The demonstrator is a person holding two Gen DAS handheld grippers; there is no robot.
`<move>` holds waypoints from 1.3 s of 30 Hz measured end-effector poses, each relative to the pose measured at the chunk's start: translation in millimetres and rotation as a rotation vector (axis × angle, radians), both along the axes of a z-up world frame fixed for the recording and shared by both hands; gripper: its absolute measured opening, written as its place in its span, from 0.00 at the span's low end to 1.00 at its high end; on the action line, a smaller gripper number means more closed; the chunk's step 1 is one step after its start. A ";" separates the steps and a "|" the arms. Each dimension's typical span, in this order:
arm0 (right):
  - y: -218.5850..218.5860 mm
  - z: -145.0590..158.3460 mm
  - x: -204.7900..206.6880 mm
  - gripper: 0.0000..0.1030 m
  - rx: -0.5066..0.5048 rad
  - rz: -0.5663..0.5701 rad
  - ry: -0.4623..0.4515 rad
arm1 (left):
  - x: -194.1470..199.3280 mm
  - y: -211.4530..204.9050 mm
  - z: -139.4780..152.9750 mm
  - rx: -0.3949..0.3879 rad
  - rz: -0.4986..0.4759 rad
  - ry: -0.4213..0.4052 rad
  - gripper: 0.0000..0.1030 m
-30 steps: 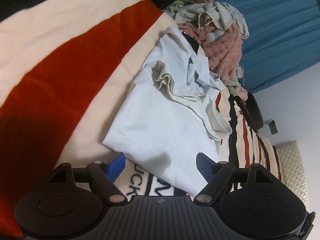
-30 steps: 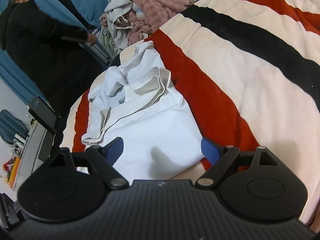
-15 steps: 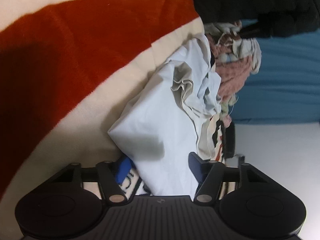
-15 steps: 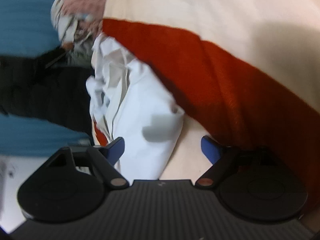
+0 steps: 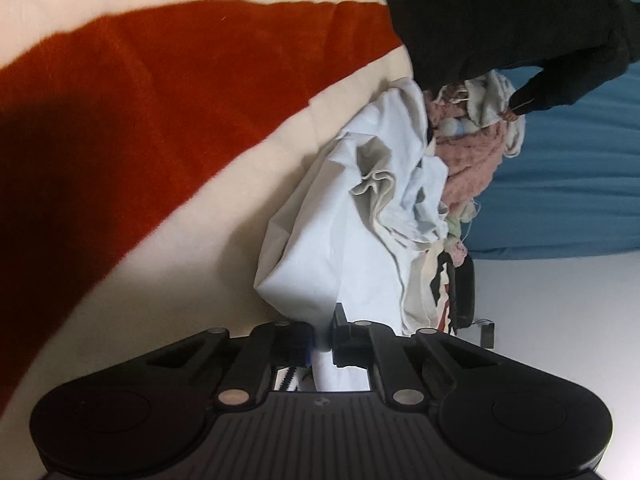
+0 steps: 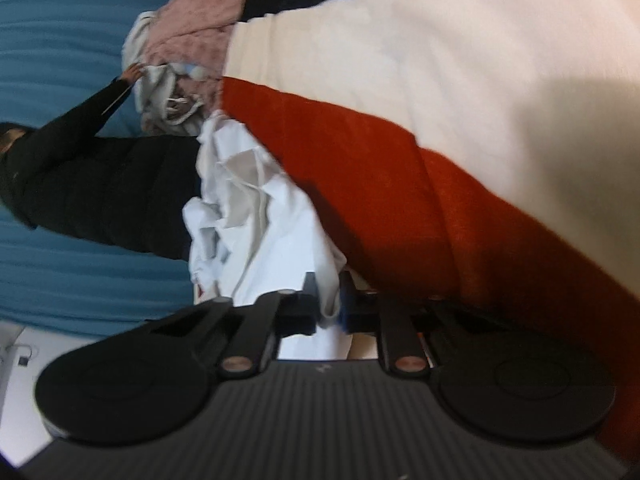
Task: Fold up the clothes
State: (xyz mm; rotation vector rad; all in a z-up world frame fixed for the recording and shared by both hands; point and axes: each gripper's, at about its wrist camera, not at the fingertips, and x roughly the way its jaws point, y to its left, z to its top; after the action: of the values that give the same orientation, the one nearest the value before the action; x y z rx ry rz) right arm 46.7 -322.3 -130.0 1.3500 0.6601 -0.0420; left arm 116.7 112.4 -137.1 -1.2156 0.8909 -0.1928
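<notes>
You are gripping the pale blue-white T-shirt (image 5: pixel 352 248) by its near hem with both tools, so the step in hand looks like taking hold of the garment to lift and spread it before the first fold. Your left hand-held gripper (image 5: pixel 322 338) is pinching nearly shut on a bunch of hem, and your right hand-held gripper (image 6: pixel 329 300) is clamping another bunch of the same shirt between its jaws. The shirt is lying crumpled ahead of both tools on the striped blanket (image 5: pixel 140 120) of the bed, with the pile of unfolded clothes (image 5: pixel 472 144) beyond it. Next you will probably need to draw the two corners apart evenly, keeping the cloth taut so it opens flat.
</notes>
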 end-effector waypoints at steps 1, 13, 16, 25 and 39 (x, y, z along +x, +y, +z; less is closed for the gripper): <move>0.0 3.1 -3.3 0.10 -0.002 0.000 -0.013 | -2.1 0.4 2.1 -0.002 0.001 -0.010 0.06; 3.2 35.9 -74.7 0.08 -0.019 -0.019 -0.052 | -60.3 2.9 42.7 0.004 -0.013 -0.152 0.05; 4.5 40.2 -93.6 0.08 -0.031 -0.025 -0.036 | -77.9 1.6 51.5 0.003 -0.025 -0.177 0.05; 3.5 64.8 -130.1 0.08 -0.065 -0.048 -0.058 | -106.6 0.9 83.8 -0.002 -0.045 -0.209 0.05; -11.6 121.6 -46.3 0.08 -0.037 -0.106 -0.036 | -12.7 -22.9 129.8 0.021 0.000 -0.153 0.05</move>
State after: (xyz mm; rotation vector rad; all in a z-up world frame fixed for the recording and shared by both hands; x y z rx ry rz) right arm 0.4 -333.9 -8.4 1.3457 0.5549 -0.1143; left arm 104.0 89.6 -7.3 -1.1652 0.7579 -0.2724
